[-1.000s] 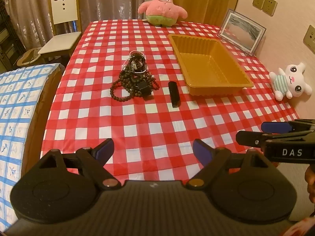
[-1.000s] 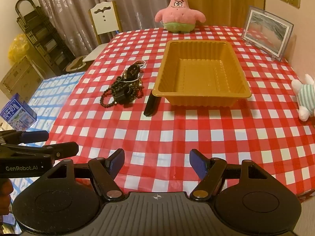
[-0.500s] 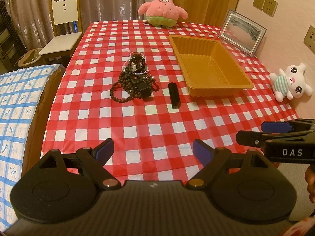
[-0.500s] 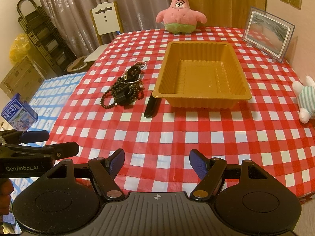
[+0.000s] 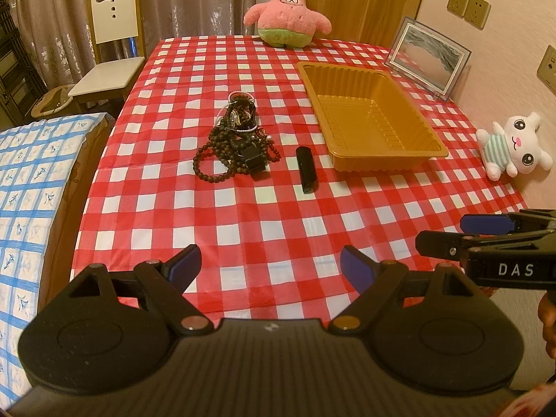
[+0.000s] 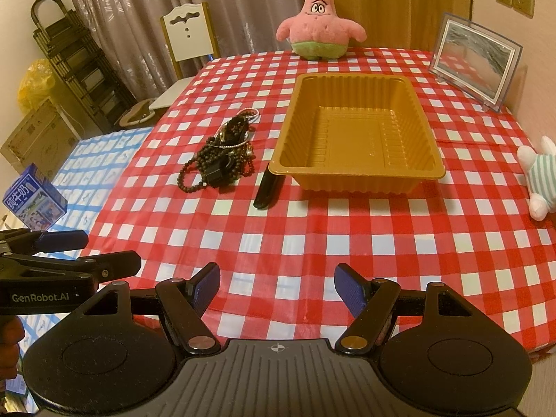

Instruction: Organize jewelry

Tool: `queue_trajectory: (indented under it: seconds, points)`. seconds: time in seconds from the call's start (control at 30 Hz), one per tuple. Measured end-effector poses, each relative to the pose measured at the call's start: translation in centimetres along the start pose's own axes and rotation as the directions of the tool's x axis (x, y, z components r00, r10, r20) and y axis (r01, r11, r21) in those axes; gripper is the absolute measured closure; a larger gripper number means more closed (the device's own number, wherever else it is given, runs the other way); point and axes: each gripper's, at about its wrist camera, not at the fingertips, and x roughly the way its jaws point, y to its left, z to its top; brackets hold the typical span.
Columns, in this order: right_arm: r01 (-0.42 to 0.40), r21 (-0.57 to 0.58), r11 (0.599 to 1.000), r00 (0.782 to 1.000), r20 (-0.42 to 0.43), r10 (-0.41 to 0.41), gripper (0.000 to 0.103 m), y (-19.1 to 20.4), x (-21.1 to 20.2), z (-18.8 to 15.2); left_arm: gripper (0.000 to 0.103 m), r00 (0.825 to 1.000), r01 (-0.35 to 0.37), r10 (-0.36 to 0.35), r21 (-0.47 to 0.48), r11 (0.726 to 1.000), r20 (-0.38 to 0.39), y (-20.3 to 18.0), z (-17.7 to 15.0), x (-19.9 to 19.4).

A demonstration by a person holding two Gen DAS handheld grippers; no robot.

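Both the left gripper (image 5: pixel 269 262) and the right gripper (image 6: pixel 276 286) keep wide, empty jaws. The jewelry pile (image 5: pixel 236 139) lies well ahead of them on the table (image 5: pixel 278 229), beside the tray (image 6: pixel 358 128), probably ready for sorting.

A home dining room: checked tablecloth (image 5: pixel 278 215), wooden chair (image 5: pixel 114 34), curtains (image 6: pixel 132 7), plush toys (image 5: pixel 286 8).

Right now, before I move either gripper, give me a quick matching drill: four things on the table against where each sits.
Things:
1. pink star plush
2. bead pile
3. orange tray
4. white plush

Places:
A. right edge by the wall
B. table's far end
C. left of the black case
D. right of the black case

Pairs: 1-B, 2-C, 3-D, 4-A
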Motion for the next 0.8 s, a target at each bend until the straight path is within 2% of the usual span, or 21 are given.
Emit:
queue_trajectory:
  seconds: [0.8]
  points:
    - [-0.001, 0.0, 1.0, 1.0, 0.0, 0.001, 0.03, -0.11, 0.29, 0.25, 0.017, 1.0, -0.002, 0.002, 0.001, 1.0, -0.001, -0.03, 0.0, 0.01]
